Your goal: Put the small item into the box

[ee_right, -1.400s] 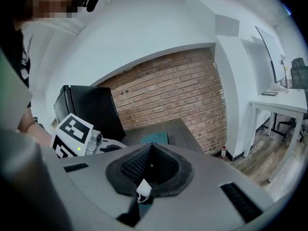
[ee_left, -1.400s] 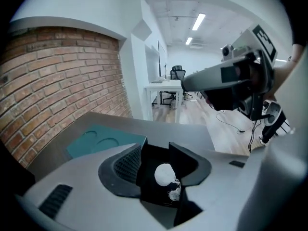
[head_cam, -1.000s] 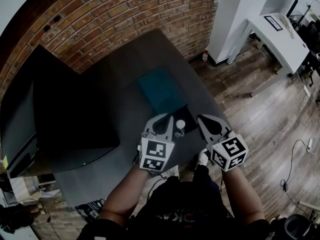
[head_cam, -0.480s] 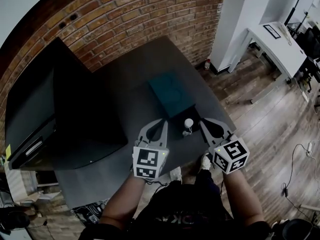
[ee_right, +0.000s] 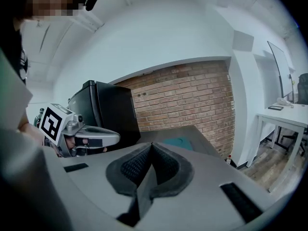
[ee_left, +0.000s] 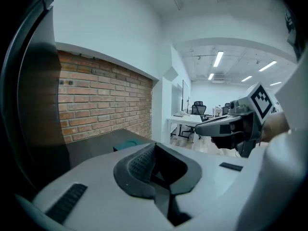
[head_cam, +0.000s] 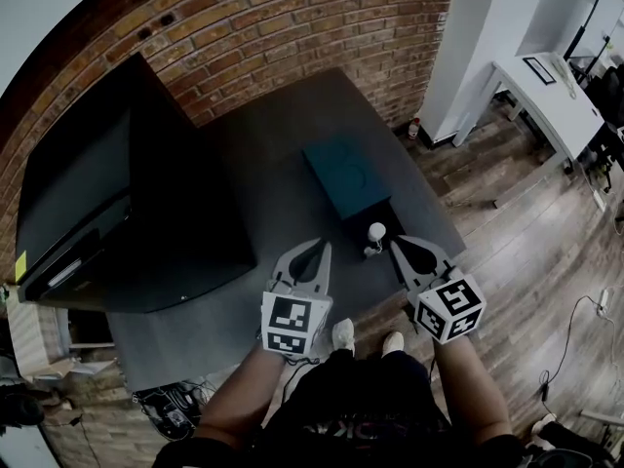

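Dark grey table (head_cam: 244, 178) set against a brick wall (head_cam: 292, 27), with a teal box (head_cam: 341, 169) lying on it, long side running away toward the wall. Just off the box's near end, touching or barely apart (hard to tell): small white item (head_cam: 374, 236), round-headed, standing upright, long axis vertical. On the near side of the box, flanking the item, left gripper (head_cam: 323, 248) and right gripper (head_cam: 398, 244), both pointed roughly toward the box. Jaws pressed together on both, with nothing between the pads in either gripper view. Clearly nearer to the item: right gripper, tips just beside it off the box's near-right corner. Left gripper farther off, toward the box's near-left. Judged from this: item not yet picked up, so a spreading of the right jaws first, then a short reach leftward toward the box's near end, closing on the upright body from its sides. Worth watching: a light, top-heavy shape, likely easy to tip with a closed tip.
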Available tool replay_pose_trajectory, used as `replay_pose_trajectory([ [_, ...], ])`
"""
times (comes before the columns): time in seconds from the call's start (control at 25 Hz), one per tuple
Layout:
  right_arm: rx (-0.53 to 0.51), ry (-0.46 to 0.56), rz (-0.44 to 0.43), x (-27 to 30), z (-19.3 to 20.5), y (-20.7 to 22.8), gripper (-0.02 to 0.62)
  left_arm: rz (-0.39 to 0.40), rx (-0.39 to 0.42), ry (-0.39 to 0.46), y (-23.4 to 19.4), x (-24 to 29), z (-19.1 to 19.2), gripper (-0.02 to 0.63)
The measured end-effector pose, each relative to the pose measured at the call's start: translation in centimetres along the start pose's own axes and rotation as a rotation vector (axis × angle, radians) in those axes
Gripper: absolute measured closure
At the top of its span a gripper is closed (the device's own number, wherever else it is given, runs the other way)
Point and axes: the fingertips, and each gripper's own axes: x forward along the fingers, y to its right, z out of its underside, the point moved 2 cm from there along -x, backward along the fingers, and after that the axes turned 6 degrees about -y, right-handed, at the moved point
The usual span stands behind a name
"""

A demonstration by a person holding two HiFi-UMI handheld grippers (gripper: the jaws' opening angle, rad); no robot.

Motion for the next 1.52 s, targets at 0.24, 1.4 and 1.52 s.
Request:
replay_pose_trajectory([
  [0.24, -0.019, 0.012, -0.035, -2.8, 0.1, -0.9, 0.577, -0.035, -0.007, 0.023, 2.6, -2.3, -0.2, 0.572],
  [1.4, -0.08, 0.029, -0.222, -16.1, 3.8, -0.3, 0.577, -0.216, -0.071, 0.033, 18.0, -8.2, 1.9, 0.572],
  [1.52, -0.073, 0.03, -0.225, -16.5, 4.2, -0.2, 0.577, -0.221, -0.083, 0.038, 18.4, -8.3, 2.2, 0.572],
])
